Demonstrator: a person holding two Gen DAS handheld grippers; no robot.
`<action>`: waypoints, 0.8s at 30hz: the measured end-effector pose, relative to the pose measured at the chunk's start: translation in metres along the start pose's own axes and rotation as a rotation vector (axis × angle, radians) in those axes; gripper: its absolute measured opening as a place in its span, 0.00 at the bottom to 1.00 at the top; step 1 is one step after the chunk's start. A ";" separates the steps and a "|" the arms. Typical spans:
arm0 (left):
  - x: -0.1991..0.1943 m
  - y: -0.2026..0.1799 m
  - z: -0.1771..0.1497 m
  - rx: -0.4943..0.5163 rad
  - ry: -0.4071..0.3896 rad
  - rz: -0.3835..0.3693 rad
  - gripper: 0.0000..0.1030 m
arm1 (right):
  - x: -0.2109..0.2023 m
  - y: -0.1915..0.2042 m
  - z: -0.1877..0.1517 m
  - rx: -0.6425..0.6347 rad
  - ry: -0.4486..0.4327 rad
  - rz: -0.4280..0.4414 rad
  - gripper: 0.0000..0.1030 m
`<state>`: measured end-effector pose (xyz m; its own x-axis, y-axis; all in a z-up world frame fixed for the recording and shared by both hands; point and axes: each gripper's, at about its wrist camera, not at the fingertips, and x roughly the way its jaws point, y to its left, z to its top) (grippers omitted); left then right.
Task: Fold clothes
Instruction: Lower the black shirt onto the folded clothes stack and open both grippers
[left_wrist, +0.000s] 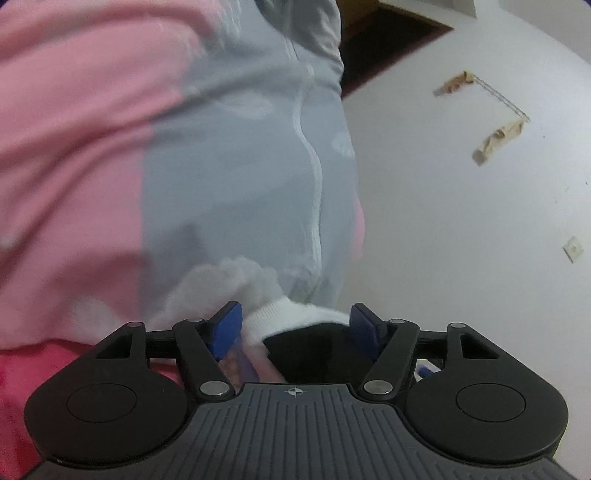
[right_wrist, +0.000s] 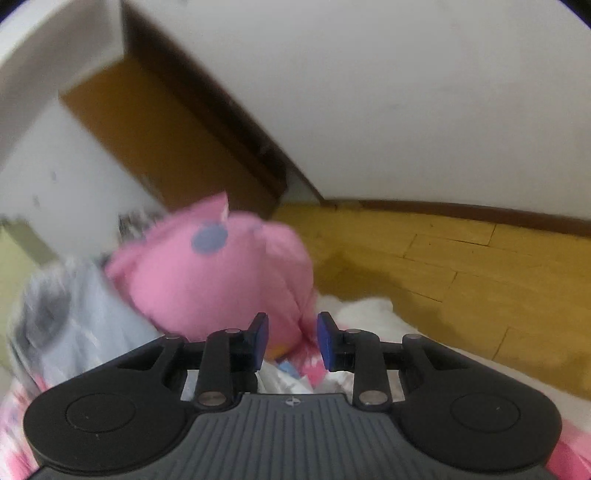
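A: Count what's nearest first.

B: Two grippers, each with two blue-padded fingers on black linkages. The left gripper (left_wrist: 295, 325) stands wide open; a white ribbed cuff (left_wrist: 291, 319) lies in the gap between its pads, touching neither that I can see. The right gripper (right_wrist: 292, 338) has its jaws parted too, with pink cloth bulging into the gap, though blur stops me telling whether the pads touch it.

A: And the garment itself?

B: One soft, fleecy jacket (left_wrist: 236, 177), pink and pale grey-blue panels with faint white blotches. In the left view it fills everything from six o'clock up to twelve and across to nine. A white zipper (left_wrist: 314, 173) wavers up the grey panel, so its long axis runs away from the camera, cuff end nearest.

A: In the right view?

B: A rounded pink bundle (right_wrist: 218, 277), probably the hood, with one grey-blue spot, sits at eleven o'clock just past the fingertips. Beneath lies patterned pink-and-white bedding (right_wrist: 314, 369).

A: Farther off?

B: Left view: a white wall (left_wrist: 461, 221) at two o'clock bearing two crumpled tan tape scraps (left_wrist: 498, 138). Right view: wooden plank floor (right_wrist: 443, 266) at three o'clock, a dark baseboard, then wall.
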<state>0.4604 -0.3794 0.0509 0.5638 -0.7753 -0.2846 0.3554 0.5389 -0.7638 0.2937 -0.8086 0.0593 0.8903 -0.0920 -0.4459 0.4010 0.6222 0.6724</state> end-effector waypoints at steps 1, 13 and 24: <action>-0.007 -0.003 0.002 0.006 -0.002 0.005 0.63 | -0.014 -0.007 0.001 0.020 -0.009 0.021 0.30; -0.169 -0.083 0.019 0.315 -0.023 0.002 0.68 | -0.237 -0.069 -0.046 0.096 -0.002 0.211 0.31; -0.352 -0.144 -0.060 0.576 0.028 -0.161 1.00 | -0.507 0.007 -0.123 -0.301 -0.157 0.220 0.60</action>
<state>0.1661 -0.2043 0.2260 0.4522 -0.8662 -0.2128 0.7859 0.4998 -0.3641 -0.1813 -0.6621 0.2175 0.9795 -0.0343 -0.1987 0.1365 0.8382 0.5280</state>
